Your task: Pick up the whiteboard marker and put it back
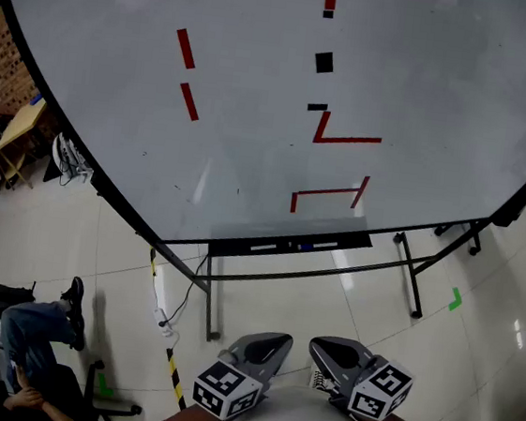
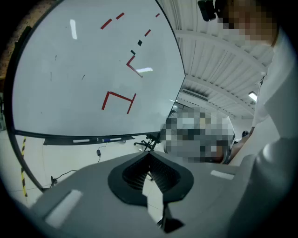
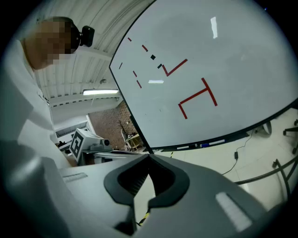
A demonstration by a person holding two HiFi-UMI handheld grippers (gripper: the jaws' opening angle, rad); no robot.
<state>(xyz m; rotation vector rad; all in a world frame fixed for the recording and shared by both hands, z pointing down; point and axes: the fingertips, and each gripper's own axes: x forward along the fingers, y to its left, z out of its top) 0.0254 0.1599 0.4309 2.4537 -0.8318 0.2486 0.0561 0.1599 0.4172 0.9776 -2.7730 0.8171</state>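
A large whiteboard (image 1: 258, 91) with red marks stands in front of me. Along its lower edge runs a black tray (image 1: 287, 246) holding white markers (image 1: 266, 248) and a blue-capped one (image 1: 305, 246). The same tray (image 2: 93, 140) and blue-capped marker (image 2: 106, 139) show in the left gripper view, and the tray (image 3: 205, 145) shows in the right gripper view. My left gripper (image 1: 272, 338) and right gripper (image 1: 328, 343) are held low, close to my body, well short of the tray. Each has its jaws closed tip to tip with nothing between them, as both gripper views confirm (image 2: 149, 153) (image 3: 149, 155).
The board's metal stand legs (image 1: 210, 303) reach toward me across the tiled floor. A cable and power strip (image 1: 162, 320) and yellow-black tape (image 1: 172, 366) lie at the left. A seated person (image 1: 32, 330) is at the lower left. A green floor mark (image 1: 456, 298) is at the right.
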